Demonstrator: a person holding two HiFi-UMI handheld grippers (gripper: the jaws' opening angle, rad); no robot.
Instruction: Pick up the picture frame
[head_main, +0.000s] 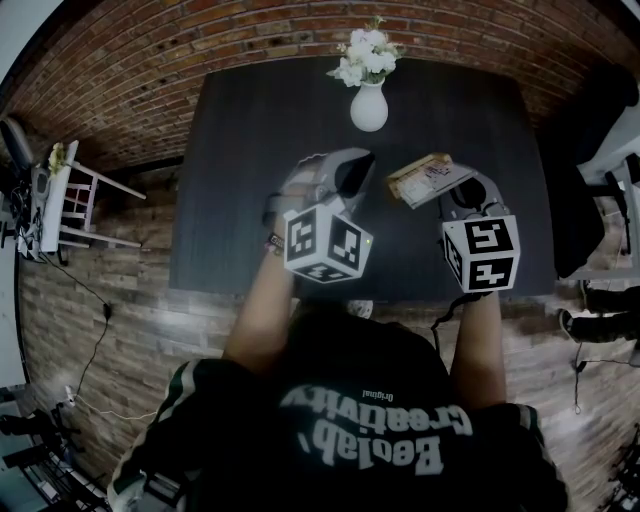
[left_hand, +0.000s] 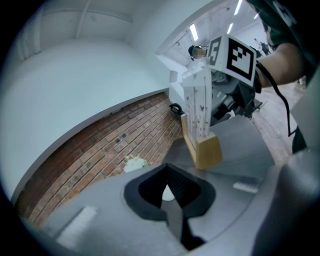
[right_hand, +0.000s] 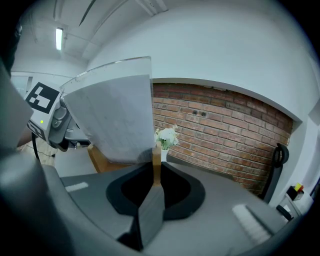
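Observation:
The picture frame (head_main: 430, 178), a clear panel on a light wooden base, is gripped by my right gripper (head_main: 455, 192) over the dark table (head_main: 250, 180). In the right gripper view the jaws of the right gripper (right_hand: 156, 167) pinch the frame's wooden edge, and the frame (right_hand: 115, 115) rises to the upper left. The left gripper view shows the frame (left_hand: 202, 130) upright with the right gripper behind it. My left gripper (head_main: 355, 172) hangs just left of the frame, apart from it. The left gripper (left_hand: 169, 175) is shut with nothing in it.
A white vase of white flowers (head_main: 369, 100) stands at the table's far middle edge. A white chair-like rack (head_main: 70, 205) is on the brick floor to the left. Dark furniture (head_main: 590, 170) stands off the table's right side.

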